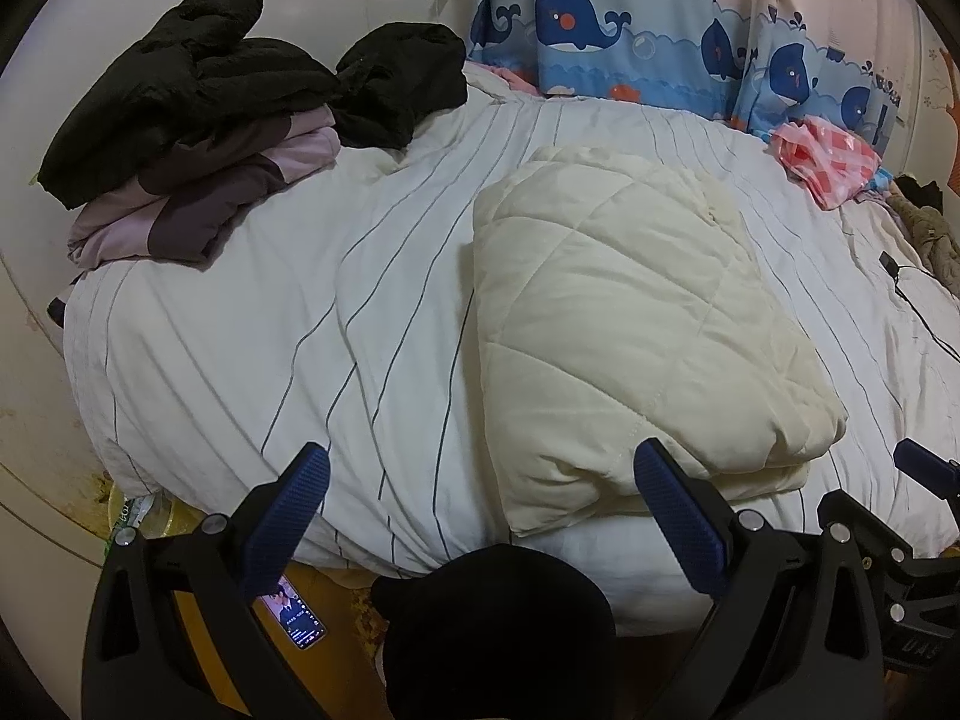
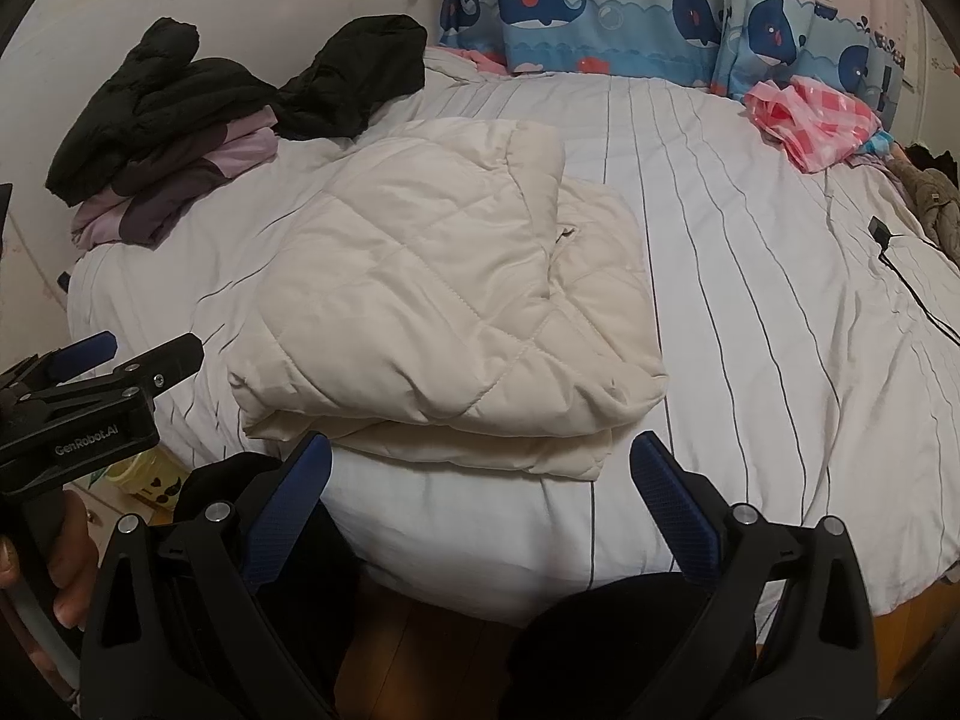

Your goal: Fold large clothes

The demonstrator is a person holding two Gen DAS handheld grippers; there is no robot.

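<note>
A cream quilted jacket (image 1: 636, 336) lies folded into a thick bundle on the striped white bed (image 1: 270, 330); it also shows in the right wrist view (image 2: 444, 300). My left gripper (image 1: 480, 468) is open and empty, held just off the bed's near edge, its right finger close to the bundle's near edge. My right gripper (image 2: 480, 456) is open and empty, also at the near edge in front of the bundle. The left gripper (image 2: 129, 354) shows at the left of the right wrist view.
A pile of black and purple clothes (image 1: 180, 138) sits at the bed's far left corner. A pink checked cloth (image 1: 828, 156) lies far right before the whale curtain (image 1: 630, 18). A black cable (image 2: 900, 264) lies at the right. A phone (image 1: 294, 612) lies below the bed edge.
</note>
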